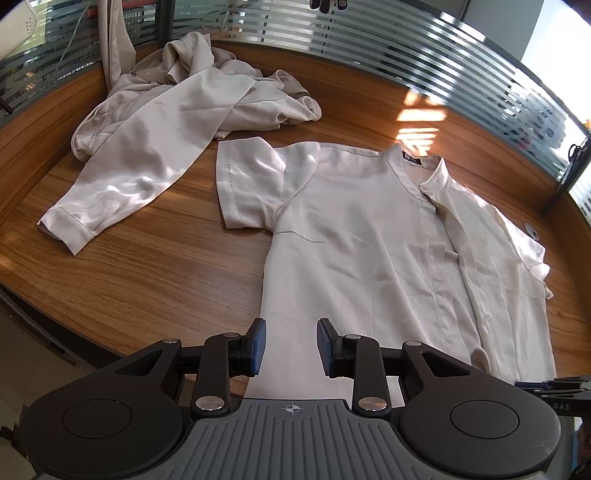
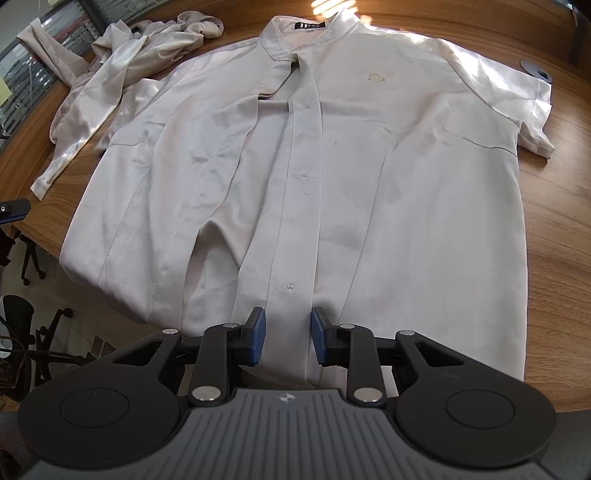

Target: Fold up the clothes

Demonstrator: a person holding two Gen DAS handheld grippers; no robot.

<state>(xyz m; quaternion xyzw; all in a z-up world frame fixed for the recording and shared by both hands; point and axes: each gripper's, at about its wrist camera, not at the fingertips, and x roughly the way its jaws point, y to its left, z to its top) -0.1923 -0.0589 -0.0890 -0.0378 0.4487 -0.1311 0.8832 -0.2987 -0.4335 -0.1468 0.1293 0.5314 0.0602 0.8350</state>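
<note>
The shirt (image 2: 332,177) lies flat just ahead of both grippers, left (image 1: 291,345) and right (image 2: 288,334), fingers apart, empty. Thin, limp, slippery-looking cloth; I'd pinch the hem corners.

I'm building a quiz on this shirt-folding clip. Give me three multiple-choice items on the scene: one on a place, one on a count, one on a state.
1. Where does the crumpled garment lie relative to the flat shirt in the left wrist view?
A. To its upper left on the table
B. On top of it
C. On the floor

2. How many garments are on the table?
A. One
B. Two
C. Four

3. How is the flat shirt's front?
A. Buttoned up to the collar
B. Folded in half
C. Plackets partly apart below the collar

Answers: 1 A, the heap sits beyond the shirt's sleeve, to the left. 2 B, one spread shirt and one heap. 3 C, the right wrist view shows the front edges gaping.
</note>
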